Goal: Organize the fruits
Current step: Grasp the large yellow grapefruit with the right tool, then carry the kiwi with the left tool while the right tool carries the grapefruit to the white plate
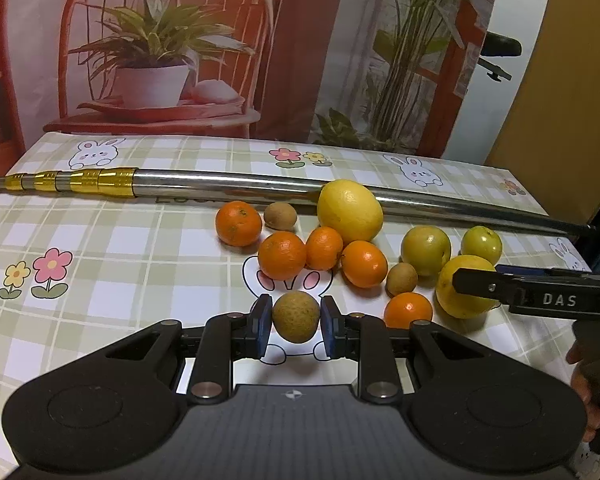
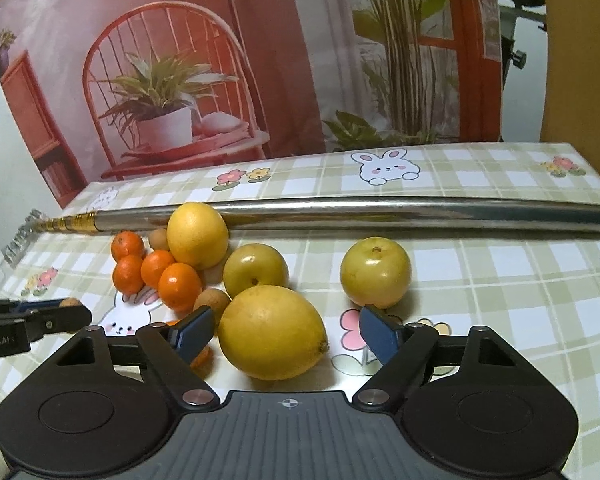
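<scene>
Checked tablecloth [image 1: 120, 240] printed with bunnies and flowers. Long metal pole [image 1: 228, 184] lying across it. Printed backdrop [image 1: 180, 40] behind.

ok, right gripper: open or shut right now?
Open. In the right wrist view the right gripper has its blue pads spread wide on either side of the large lemon, with visible gaps on both sides.

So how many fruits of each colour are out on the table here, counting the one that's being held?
Orange, small and round: 5
Large yellow, lemon-like: 2
Yellow-green, round: 2
Small brown, one of them between the left gripper fingers: 3
Total: 12 fruits

The right gripper is open around one large yellow fruit.
</scene>
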A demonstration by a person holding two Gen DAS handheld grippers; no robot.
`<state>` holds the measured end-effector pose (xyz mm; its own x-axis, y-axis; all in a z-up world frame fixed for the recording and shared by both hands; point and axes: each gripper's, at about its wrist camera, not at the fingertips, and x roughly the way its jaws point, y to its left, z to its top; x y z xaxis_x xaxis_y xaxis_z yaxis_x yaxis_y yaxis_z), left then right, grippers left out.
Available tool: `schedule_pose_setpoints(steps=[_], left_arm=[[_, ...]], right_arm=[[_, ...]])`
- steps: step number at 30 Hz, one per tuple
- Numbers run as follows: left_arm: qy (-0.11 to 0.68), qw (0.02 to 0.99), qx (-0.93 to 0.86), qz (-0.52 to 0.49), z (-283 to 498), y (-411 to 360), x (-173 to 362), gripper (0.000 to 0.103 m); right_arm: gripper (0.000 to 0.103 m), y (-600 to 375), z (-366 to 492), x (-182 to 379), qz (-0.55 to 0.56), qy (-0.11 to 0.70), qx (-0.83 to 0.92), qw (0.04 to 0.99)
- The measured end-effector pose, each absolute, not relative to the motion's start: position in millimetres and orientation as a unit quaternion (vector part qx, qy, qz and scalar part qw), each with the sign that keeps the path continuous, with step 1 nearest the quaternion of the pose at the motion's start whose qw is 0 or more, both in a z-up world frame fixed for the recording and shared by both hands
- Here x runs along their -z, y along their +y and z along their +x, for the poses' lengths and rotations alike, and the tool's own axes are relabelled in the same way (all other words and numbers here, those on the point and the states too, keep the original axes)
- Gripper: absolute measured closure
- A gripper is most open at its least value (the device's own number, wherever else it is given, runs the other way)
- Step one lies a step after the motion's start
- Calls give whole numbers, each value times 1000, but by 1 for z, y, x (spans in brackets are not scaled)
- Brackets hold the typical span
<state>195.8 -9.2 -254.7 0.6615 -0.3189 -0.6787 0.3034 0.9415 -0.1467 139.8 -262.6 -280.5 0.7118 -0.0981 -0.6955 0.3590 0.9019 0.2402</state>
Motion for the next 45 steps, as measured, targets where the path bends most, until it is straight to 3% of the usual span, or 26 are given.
schedule_pose_setpoints(steps=[9,14,28,45], left_arm=[[377,909,175,-21,192,-9,254,76],[376,909,179,-18,187,-11,254,76],[371,908,195,-20,164,-11,248,76],[380,904,195,-30,157,-8,248,76]], right_arm=[[33,-273,144,301,243,363,119,892],[45,-277,141,304,267,350,112,891],[53,-258,130,286,235,328,124,907],[49,-267,128,299,264,349,114,892]])
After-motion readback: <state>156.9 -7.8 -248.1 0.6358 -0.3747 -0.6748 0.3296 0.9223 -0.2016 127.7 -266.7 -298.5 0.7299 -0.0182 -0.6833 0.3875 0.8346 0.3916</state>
